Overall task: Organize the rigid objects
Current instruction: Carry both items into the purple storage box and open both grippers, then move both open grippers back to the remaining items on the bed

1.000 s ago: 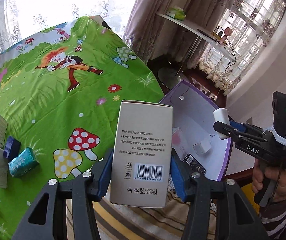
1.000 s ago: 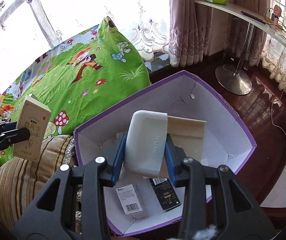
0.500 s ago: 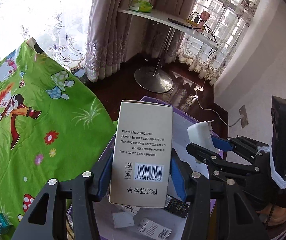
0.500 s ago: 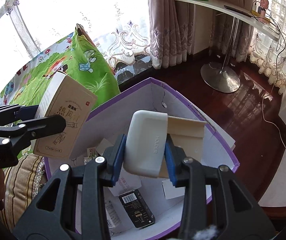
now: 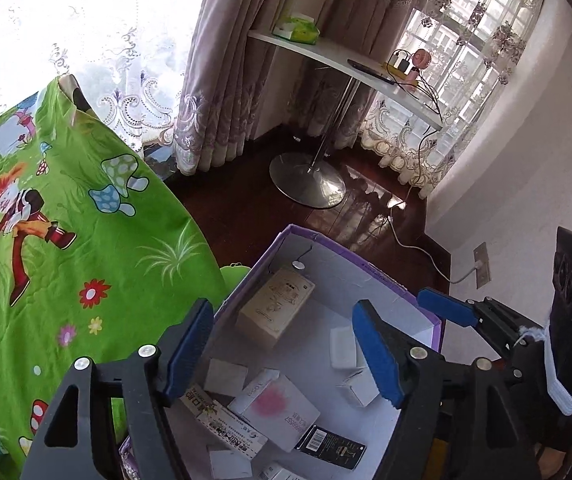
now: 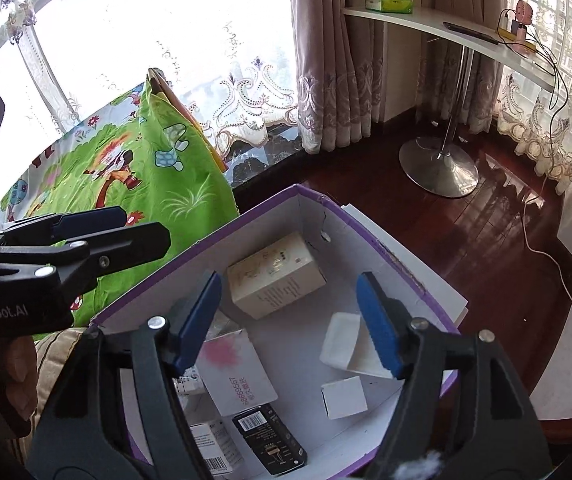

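A purple-rimmed white cardboard box sits on the floor below both grippers. A beige carton lies tilted at its far end, free of any pads. A white case rests on the box floor to its right. My left gripper hangs over the box, its jaws opening with nothing between them. My right gripper is also above the box, its jaws opening and empty. The carton and the case show below it. The left gripper shows at the left edge.
Several small cartons lie in the box, among them a black one and a white one with a pink mark. A green cartoon sheet lies left. A pedestal desk base stands on the dark wooden floor beyond.
Both grippers opened. The beige carton left my left gripper and the white case left my right one; both now lie in the box. My left hand swung from the sheet over the box.
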`<action>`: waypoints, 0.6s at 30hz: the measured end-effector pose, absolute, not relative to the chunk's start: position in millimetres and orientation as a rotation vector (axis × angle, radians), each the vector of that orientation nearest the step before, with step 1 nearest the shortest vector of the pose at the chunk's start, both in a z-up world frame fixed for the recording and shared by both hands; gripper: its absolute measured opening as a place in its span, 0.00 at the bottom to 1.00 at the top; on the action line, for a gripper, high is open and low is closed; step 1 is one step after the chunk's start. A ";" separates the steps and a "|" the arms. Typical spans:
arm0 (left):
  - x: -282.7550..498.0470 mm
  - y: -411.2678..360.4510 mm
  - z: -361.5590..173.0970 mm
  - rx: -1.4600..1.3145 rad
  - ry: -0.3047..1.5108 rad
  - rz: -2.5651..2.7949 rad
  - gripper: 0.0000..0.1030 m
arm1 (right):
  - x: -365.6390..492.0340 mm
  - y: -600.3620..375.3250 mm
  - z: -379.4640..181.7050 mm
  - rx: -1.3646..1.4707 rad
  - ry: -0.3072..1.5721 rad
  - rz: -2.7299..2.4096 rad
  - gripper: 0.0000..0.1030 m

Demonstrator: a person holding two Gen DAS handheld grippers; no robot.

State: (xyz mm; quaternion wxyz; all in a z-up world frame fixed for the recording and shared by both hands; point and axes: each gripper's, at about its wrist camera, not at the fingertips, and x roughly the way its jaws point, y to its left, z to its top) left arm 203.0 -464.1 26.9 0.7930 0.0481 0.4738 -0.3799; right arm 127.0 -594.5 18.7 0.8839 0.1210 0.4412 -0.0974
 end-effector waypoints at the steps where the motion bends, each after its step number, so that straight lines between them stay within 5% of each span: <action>1: 201.6 -459.9 28.6 0.097 1.018 -0.822 0.71 | 125.8 -591.7 20.5 0.251 0.914 -0.201 0.71; 18: 153.3 -323.7 94.3 0.043 0.782 -0.753 0.71 | 124.5 -496.8 67.0 0.193 0.856 -0.029 0.71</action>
